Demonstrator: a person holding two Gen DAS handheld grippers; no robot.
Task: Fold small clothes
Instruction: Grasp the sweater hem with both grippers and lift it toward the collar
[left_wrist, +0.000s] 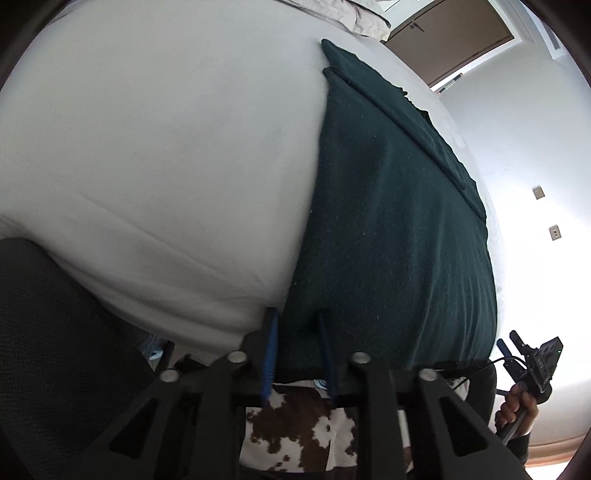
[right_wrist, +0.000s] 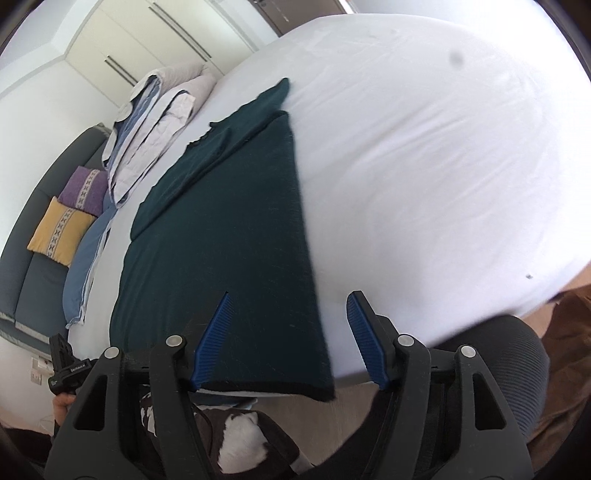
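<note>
Dark green garment (right_wrist: 229, 236) lies flat on the white bed (right_wrist: 424, 166), its near hem overhanging the bed's near edge. At that hem, my left gripper (left_wrist: 297, 339) has its blue fingers (left_wrist: 271, 354) set narrowly around the garment's left corner; I cannot tell whether they pinch it. My right gripper (right_wrist: 291, 339) has its fingers (right_wrist: 364, 332) spread wide, straddling the garment's right corner. Farther along the garment, a folded-over sleeve (right_wrist: 236, 136) lies on its surface. Beyond the garment, folded bedding (right_wrist: 155, 122) rests at the bed's far end.
</note>
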